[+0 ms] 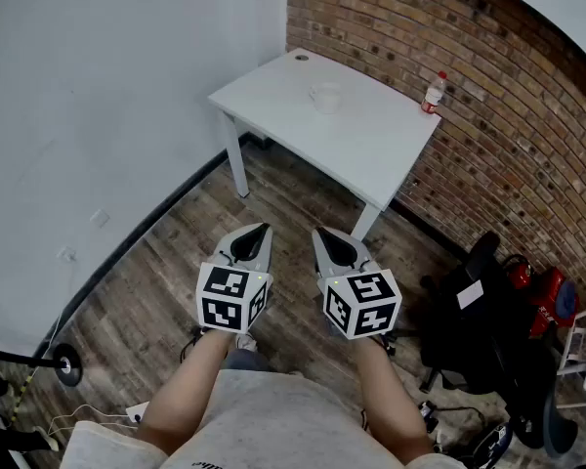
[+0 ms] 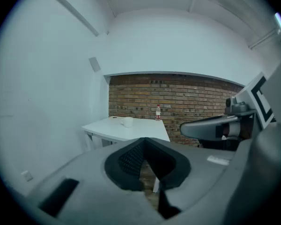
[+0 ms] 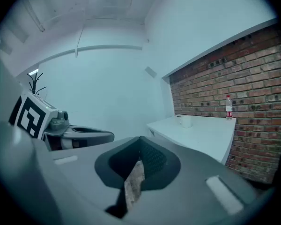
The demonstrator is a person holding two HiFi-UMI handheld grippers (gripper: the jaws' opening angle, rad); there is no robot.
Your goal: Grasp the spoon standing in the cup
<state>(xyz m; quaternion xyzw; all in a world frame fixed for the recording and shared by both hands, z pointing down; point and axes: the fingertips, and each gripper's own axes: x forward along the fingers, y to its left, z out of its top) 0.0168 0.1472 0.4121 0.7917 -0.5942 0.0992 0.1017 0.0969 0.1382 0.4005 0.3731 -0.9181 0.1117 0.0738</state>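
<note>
Head view: left gripper (image 1: pixel 263 229) and right gripper (image 1: pixel 316 232) pressed together, well apart from the cup (image 1: pixel 324 96).

One table (image 1: pixel 371 149), one cup (image 1: pixel 324 97), one bottle (image 1: pixel 433 93), one black chair (image 1: pixel 474 335), two grippers, left gripper (image 1: pixel 261 230) and right gripper (image 1: pixel 318 234), one brick wall (image 1: pixel 508 76), one wood floor (image 1: pixel 156 291)

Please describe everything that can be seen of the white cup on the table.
The cup is small and plain white; it is too far away to tell its material. It stands upright near the middle of the white table, clearly apart from the bottle at the edge by the brick wall. Only the tabletop touches it. At this distance it cannot be made out whether a spoon stands in it.
</note>
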